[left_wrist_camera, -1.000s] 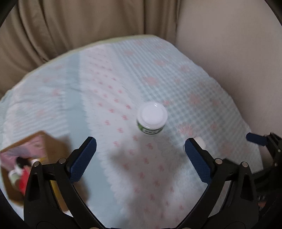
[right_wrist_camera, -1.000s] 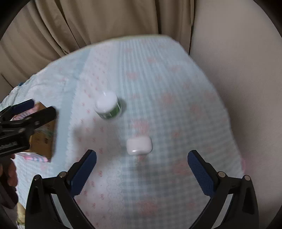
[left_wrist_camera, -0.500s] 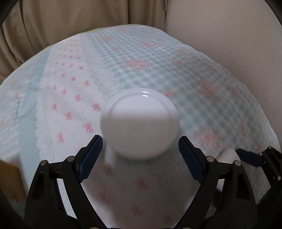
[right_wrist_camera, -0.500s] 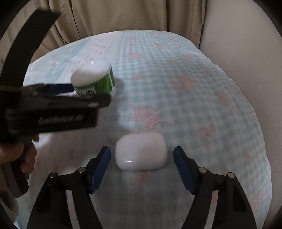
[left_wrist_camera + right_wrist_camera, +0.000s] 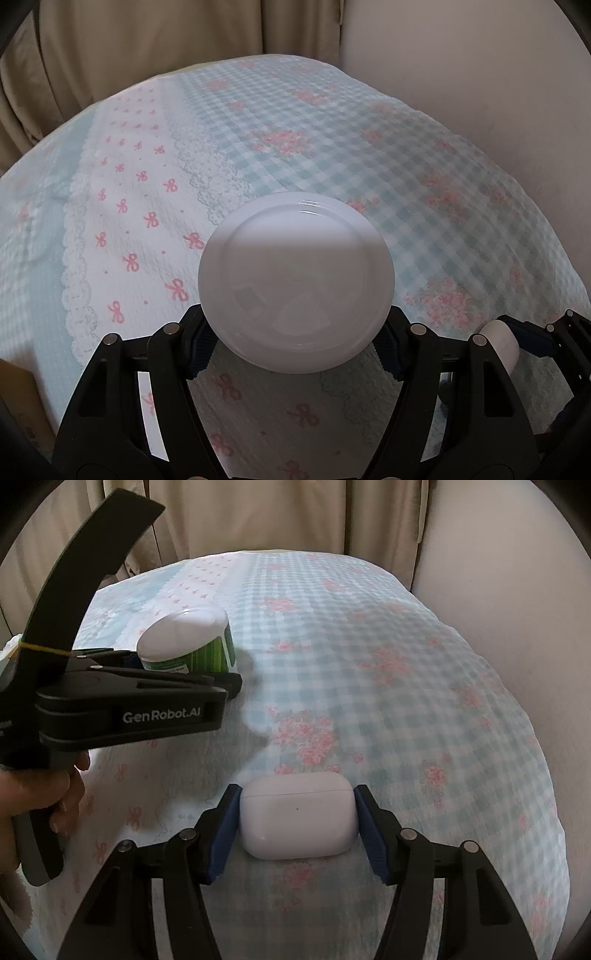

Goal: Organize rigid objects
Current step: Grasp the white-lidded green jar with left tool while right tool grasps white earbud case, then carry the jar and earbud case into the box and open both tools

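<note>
At the far left, in the right wrist view, a person's hand (image 5: 35, 794) grips the handle of the left gripper (image 5: 207, 672), whose black fingers reach in from the left around a small jar (image 5: 188, 640) with a white lid and green striped label. The jar stands upright on the surface (image 5: 388, 657), which is covered by a blue checked cloth with pink flowers and bows. From the left wrist view, the jar's white lid (image 5: 295, 280) fills the gap between the blue pads (image 5: 201, 349); the fingers are closing at a middling width, but the lid hides whether the pads press on the jar. Further right and nearer, a white earbud case (image 5: 298, 815) lies flat on the cloth, and the right gripper (image 5: 297, 829) is closing narrowly on it, both blue pads touching its short ends. Beige curtains (image 5: 258, 513) hang behind.
</note>
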Motion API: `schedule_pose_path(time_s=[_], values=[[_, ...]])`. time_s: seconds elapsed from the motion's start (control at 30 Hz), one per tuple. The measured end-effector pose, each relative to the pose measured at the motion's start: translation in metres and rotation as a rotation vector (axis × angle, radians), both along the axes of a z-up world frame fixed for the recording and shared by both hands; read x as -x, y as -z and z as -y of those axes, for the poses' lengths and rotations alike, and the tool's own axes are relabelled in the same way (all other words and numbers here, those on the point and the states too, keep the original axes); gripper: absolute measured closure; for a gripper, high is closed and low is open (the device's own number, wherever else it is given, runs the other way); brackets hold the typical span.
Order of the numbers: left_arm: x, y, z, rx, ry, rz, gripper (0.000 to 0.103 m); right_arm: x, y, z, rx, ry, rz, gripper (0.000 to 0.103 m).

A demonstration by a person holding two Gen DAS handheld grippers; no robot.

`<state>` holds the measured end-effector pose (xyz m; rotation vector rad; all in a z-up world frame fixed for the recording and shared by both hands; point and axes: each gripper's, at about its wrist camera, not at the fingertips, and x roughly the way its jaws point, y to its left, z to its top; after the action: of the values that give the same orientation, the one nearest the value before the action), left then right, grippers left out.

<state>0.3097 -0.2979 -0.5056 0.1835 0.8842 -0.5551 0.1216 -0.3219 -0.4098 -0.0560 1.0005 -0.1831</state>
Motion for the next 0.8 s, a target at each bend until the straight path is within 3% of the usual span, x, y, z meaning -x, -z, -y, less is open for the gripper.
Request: schedule_pose_path(time_s=[0.2, 0.37, 0.57, 0.8], values=[[0.007, -0.016, -0.008, 0.014, -0.010, 0.007, 0.035, 0.002, -0.012, 0.003, -0.017, 0.022, 0.025, 0.047], [0.015, -0.049, -0.018, 0.033, -0.030, 0.021, 0.035, 0.003, -0.036, 0.001, -0.015, 0.024, 0.044, 0.047], [0.032, -0.114, -0.041, 0.063, -0.082, 0.048, 0.035, 0.006, -0.094, -0.010, -0.022, 0.005, 0.090, 0.047], [0.066, -0.207, -0.095, 0.077, -0.212, 0.064, 0.035, 0.015, -0.179, -0.033, -0.021, -0.040, 0.137, 0.047]])
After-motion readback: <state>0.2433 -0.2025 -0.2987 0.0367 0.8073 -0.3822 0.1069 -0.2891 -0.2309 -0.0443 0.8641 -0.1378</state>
